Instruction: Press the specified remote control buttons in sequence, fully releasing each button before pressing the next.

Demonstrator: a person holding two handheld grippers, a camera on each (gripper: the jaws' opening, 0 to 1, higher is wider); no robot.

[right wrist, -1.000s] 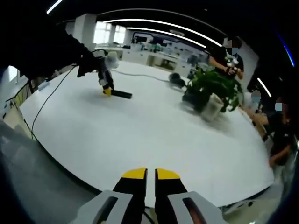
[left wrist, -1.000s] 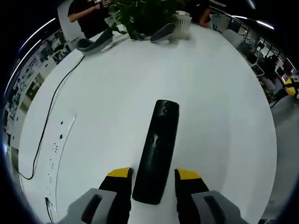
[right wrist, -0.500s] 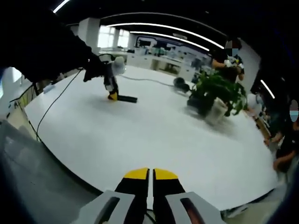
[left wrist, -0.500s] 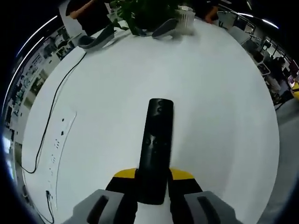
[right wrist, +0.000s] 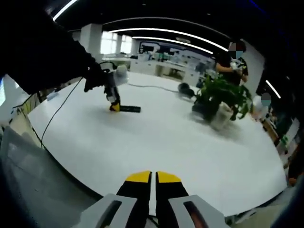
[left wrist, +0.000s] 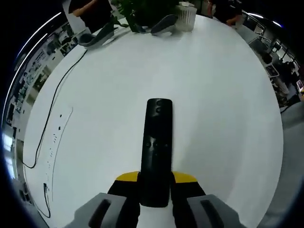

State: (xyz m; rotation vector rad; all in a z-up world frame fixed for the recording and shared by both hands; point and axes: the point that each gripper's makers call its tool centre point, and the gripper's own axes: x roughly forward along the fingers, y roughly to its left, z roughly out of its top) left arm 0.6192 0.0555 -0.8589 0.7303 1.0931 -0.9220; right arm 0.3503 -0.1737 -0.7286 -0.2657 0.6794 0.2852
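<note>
the left gripper is clamping its jaws on the remote lying on the bench; the right gripper, jaws closed and empty, is hovering far off, risking the remote twisting under pressing.

remote: near end hiding between left tongs, button labels blurring | plant: top being cut off

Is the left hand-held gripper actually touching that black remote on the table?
Touching. In the left gripper view the left hand-held gripper has its yellow-tipped jaws closed against both sides of the remote, with no gap showing.
</note>
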